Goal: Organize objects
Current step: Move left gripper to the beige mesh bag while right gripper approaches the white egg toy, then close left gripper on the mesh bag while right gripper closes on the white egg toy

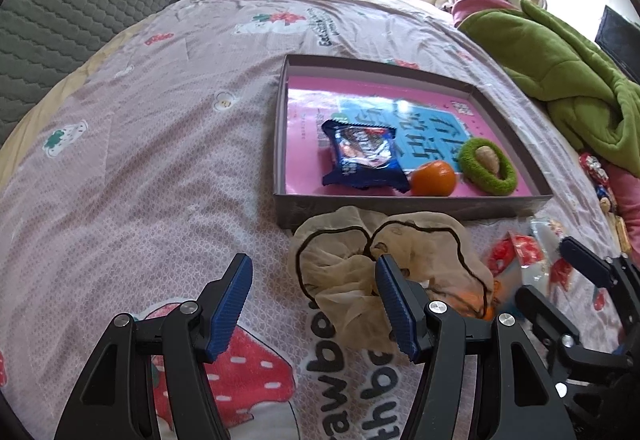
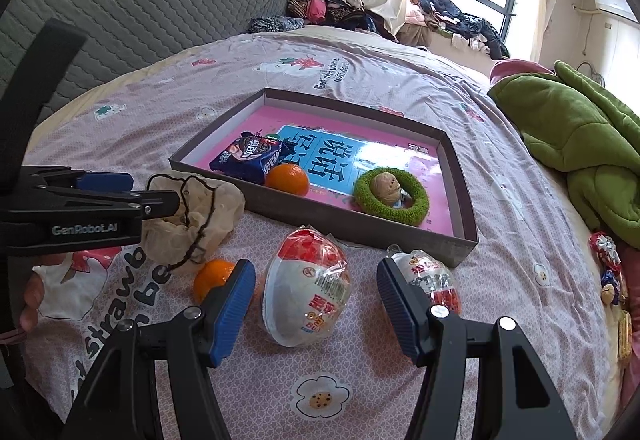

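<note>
A shallow grey box [image 1: 412, 206] [image 2: 360, 226] on the bed holds a pink book, a blue snack pack [image 1: 360, 156] [image 2: 250, 156], an orange [image 1: 434, 178] [image 2: 287, 179] and a green ring [image 1: 486, 166] [image 2: 394, 196] with a walnut in it. My left gripper [image 1: 314, 298] is open above the bedsheet, its right finger against a beige scrunchie [image 1: 360, 272] [image 2: 192, 220]. My right gripper [image 2: 316, 300] is open around a white and red packaged round item [image 2: 306, 292]. A second orange [image 2: 212, 278] and a smaller wrapped pack [image 2: 430, 276] lie beside it.
A green blanket [image 2: 580, 144] [image 1: 568, 80] lies on the right of the bed. Small wrapped sweets [image 2: 606, 260] sit at the right edge. A grey quilted sofa cover [image 2: 120, 12] and piled clothes [image 2: 328, 4] are behind the bed.
</note>
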A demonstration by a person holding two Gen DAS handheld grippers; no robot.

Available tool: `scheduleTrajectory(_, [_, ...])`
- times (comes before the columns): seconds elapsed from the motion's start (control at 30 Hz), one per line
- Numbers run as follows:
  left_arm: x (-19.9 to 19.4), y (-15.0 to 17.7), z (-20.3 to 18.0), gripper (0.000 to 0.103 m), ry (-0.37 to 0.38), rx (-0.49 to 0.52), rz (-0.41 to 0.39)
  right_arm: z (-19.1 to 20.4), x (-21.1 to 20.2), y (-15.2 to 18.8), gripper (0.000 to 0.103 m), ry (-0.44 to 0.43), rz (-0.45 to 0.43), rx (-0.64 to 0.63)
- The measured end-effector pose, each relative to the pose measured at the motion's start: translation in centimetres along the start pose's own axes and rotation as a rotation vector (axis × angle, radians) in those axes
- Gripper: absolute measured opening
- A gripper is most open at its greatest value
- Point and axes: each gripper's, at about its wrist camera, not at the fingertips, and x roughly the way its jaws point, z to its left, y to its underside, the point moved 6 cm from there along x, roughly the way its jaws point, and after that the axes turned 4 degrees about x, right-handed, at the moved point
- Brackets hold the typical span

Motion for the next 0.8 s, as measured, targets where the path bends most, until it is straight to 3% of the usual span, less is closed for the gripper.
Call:
scheduleTrajectory(0.4, [2.9, 1.2, -0.4, 0.066, 0.027, 0.009, 0.072, 0.3, 0.5, 0.3, 0.063, 0.01, 0.016, -0.021])
scheduleTrajectory(0.8, [3.5, 1.2, -0.8, 0.066, 0.001, 0.037, 0.07, 0.9, 1.5, 0.7, 0.062, 0.019, 0.034, -0.042])
